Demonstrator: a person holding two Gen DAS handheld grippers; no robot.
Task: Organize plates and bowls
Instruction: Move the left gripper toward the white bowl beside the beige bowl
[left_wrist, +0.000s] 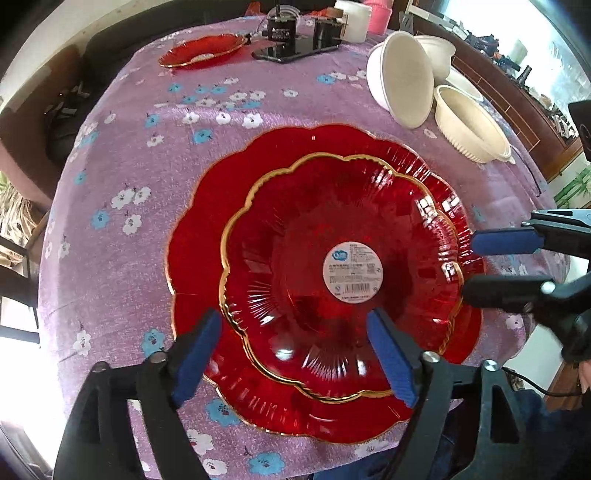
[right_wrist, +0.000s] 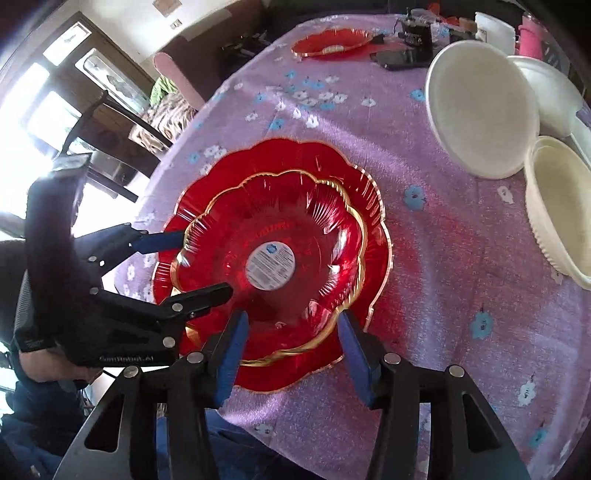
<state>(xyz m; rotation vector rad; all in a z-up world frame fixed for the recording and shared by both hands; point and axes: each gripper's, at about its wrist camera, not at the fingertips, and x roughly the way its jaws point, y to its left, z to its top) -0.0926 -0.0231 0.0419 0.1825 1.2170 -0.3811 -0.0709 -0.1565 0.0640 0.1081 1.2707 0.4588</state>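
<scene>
A small red glass plate with a gold rim (left_wrist: 332, 266) (right_wrist: 269, 258) rests inside a larger red plate (left_wrist: 195, 236) (right_wrist: 376, 236) near the table's front edge. My left gripper (left_wrist: 295, 354) is open, its blue pads on either side of the small plate's near rim; it also shows in the right wrist view (right_wrist: 199, 262). My right gripper (right_wrist: 291, 350) is open at the plates' near edge and shows in the left wrist view (left_wrist: 476, 266) by the right rim. A third red plate (left_wrist: 203, 50) (right_wrist: 332, 42) lies at the far side.
White bowls (left_wrist: 402, 77) (right_wrist: 480, 107) lean and stack at the right, next to a cream ribbed bowl (left_wrist: 469, 122) (right_wrist: 557, 206). A phone (left_wrist: 295, 53) and black devices stand at the far edge. The purple flowered tablecloth (left_wrist: 147, 166) covers the table.
</scene>
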